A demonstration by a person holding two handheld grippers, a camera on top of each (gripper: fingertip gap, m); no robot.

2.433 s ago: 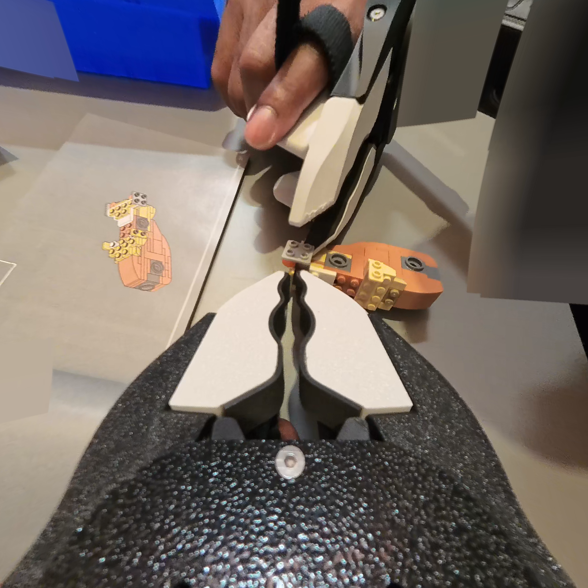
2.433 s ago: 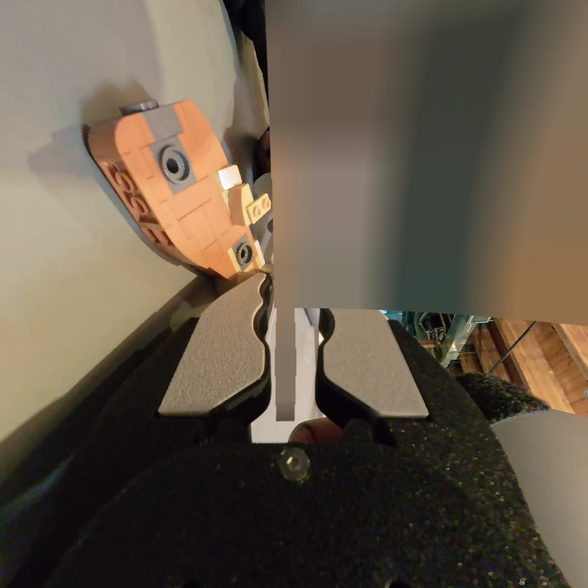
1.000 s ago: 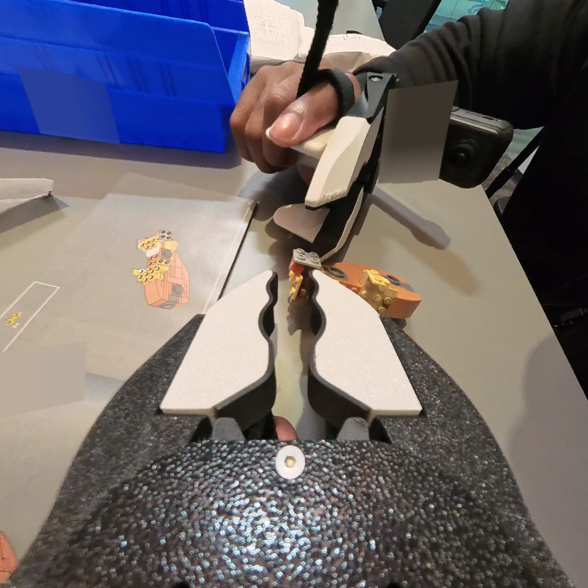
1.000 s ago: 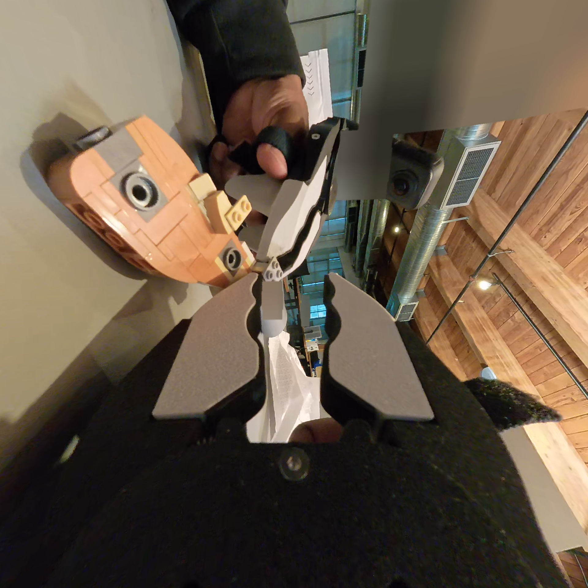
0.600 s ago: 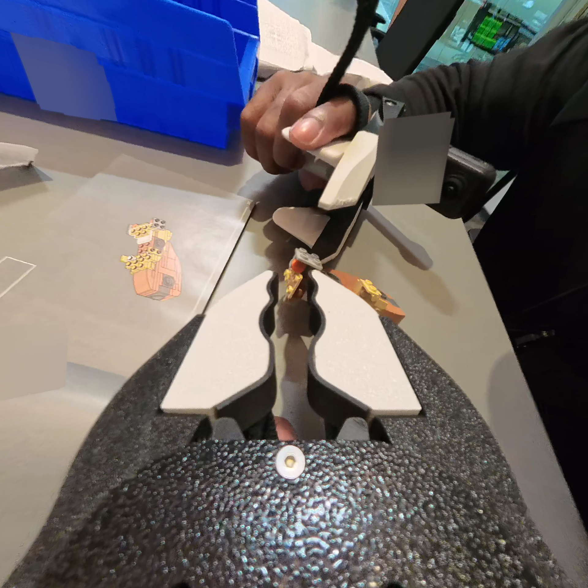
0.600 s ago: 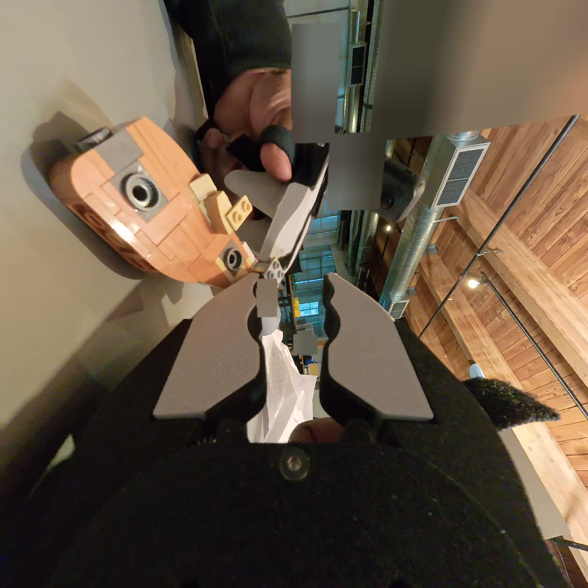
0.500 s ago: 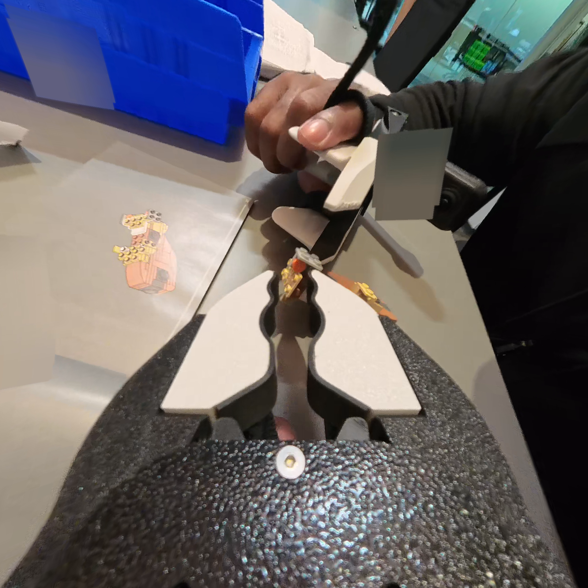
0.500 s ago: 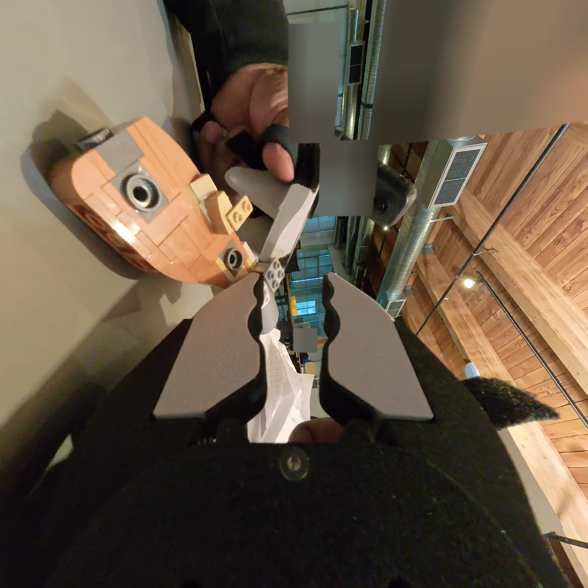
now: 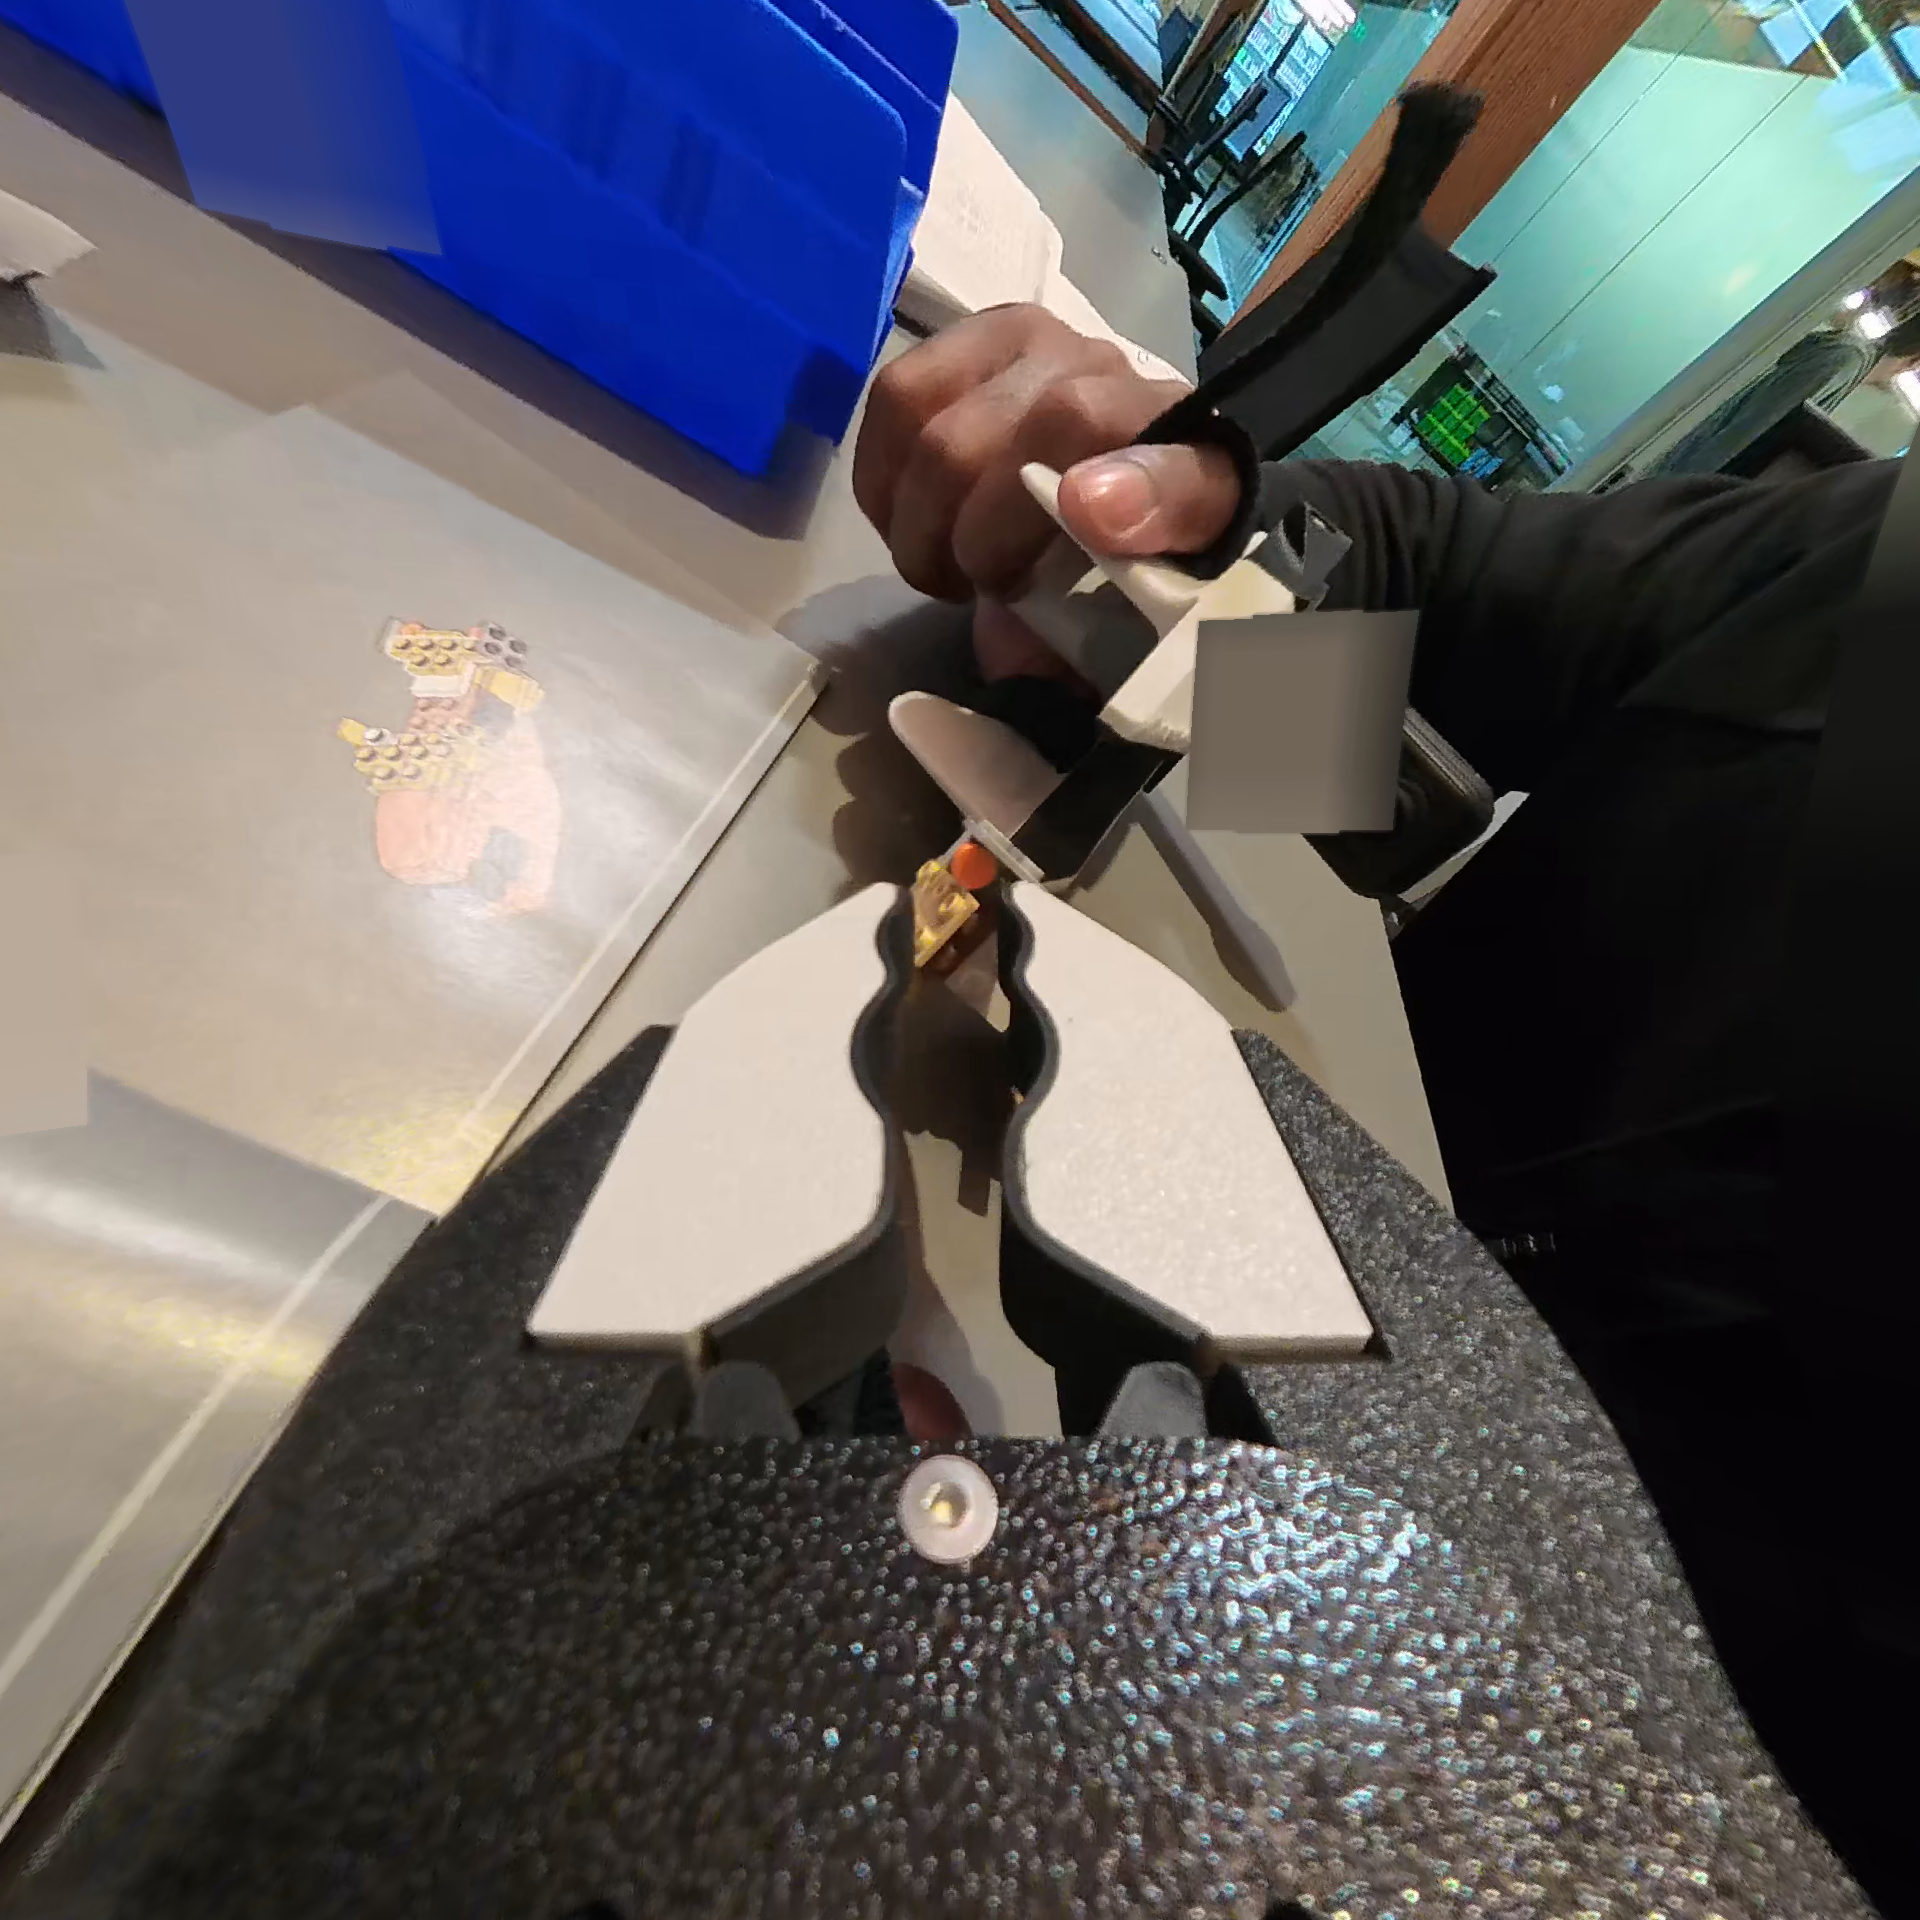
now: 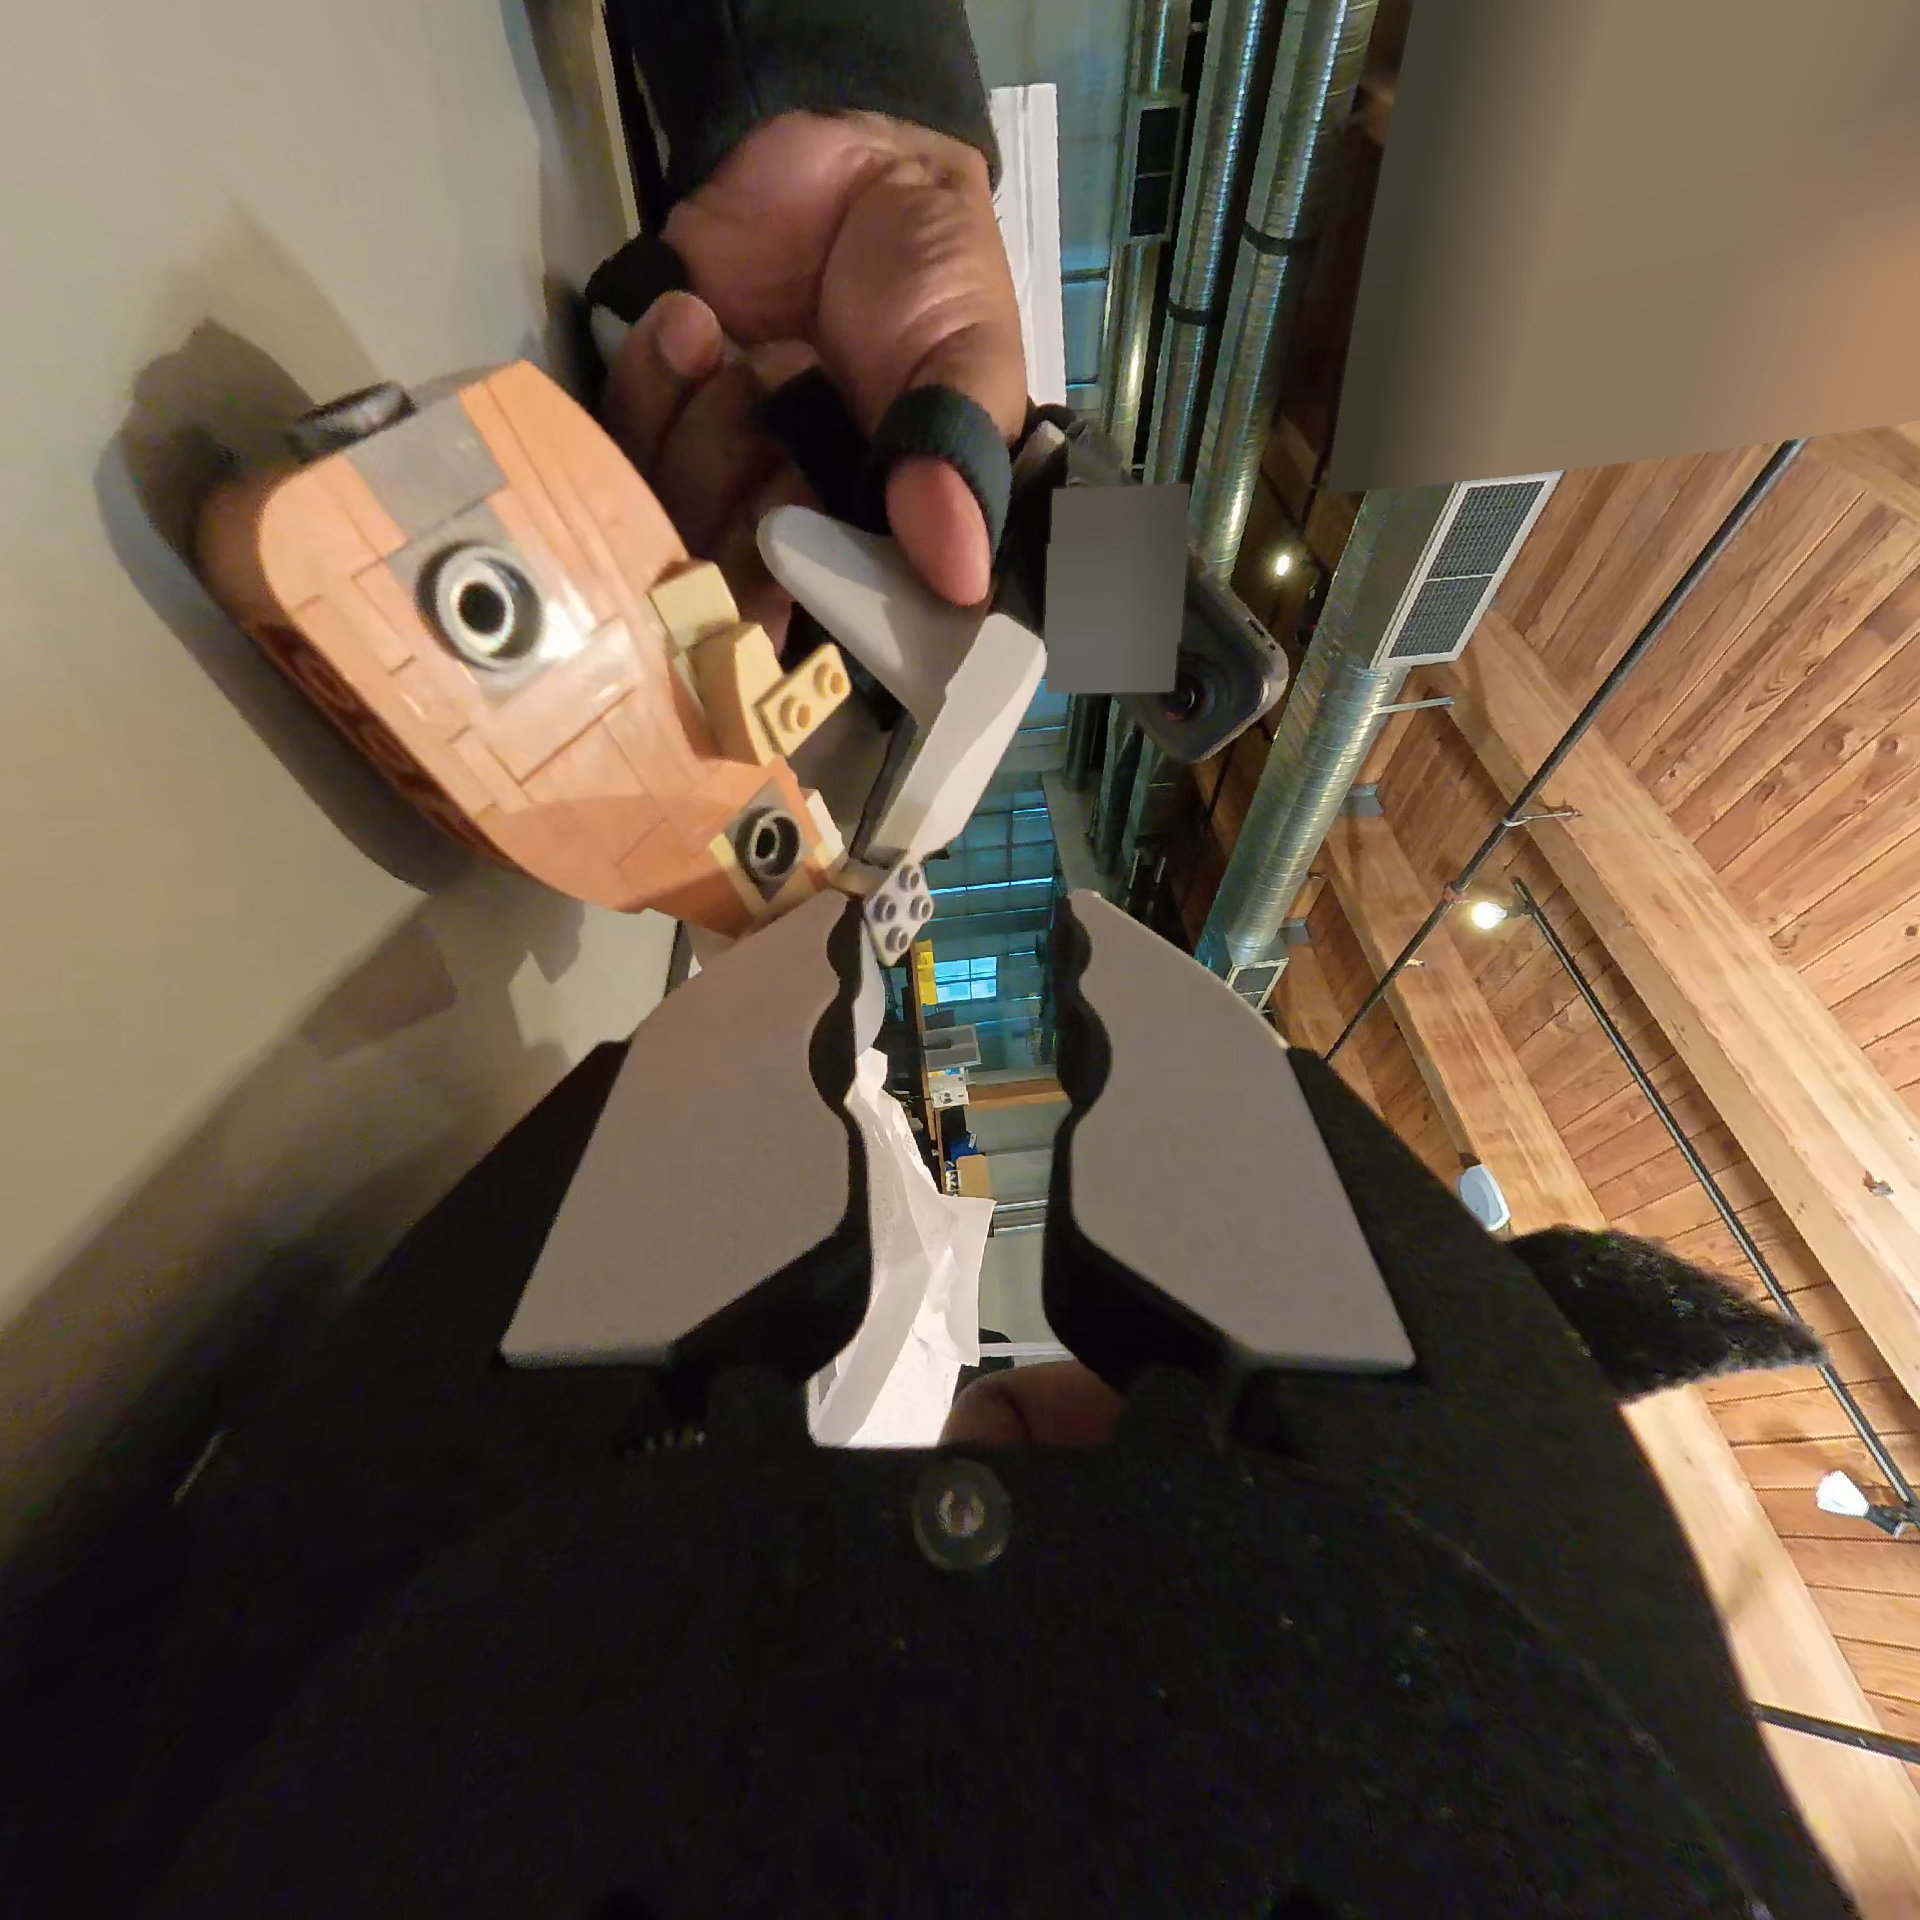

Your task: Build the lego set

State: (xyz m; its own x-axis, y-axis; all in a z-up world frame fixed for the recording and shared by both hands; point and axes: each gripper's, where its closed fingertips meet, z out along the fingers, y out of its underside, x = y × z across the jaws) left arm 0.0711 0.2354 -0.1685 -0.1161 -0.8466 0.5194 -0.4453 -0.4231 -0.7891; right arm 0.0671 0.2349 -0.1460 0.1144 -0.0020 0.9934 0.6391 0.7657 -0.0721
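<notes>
An orange lego build (image 10: 499, 665) with grey round sockets and tan bricks lies on the grey table (image 10: 208, 208). My left gripper (image 9: 948, 902) is shut on a small lego piece (image 9: 943, 914) made of yellow, an orange stud and a grey plate. In the right wrist view the left gripper (image 10: 873, 862) hangs from a hand, and its grey plate (image 10: 899, 912) sits by the build's near end. My right gripper (image 10: 956, 909) is open, its left fingertip beside the grey plate. It also shows in the left wrist view (image 9: 1003, 842), just above the small piece.
An instruction sheet (image 9: 364, 831) with a picture of the model lies on the left of the table. A blue bin (image 9: 623, 208) stands behind it. A person's dark sleeve (image 9: 1610, 727) fills the right side. Crumpled white paper (image 10: 914, 1247) shows beyond the right gripper. Less than 4 cm separates the two grippers' tips.
My left gripper has tilted and moved closer to the right gripper with the small piece. The grey plate now faces the right wrist camera. The orange build is now hidden in the left wrist view.
</notes>
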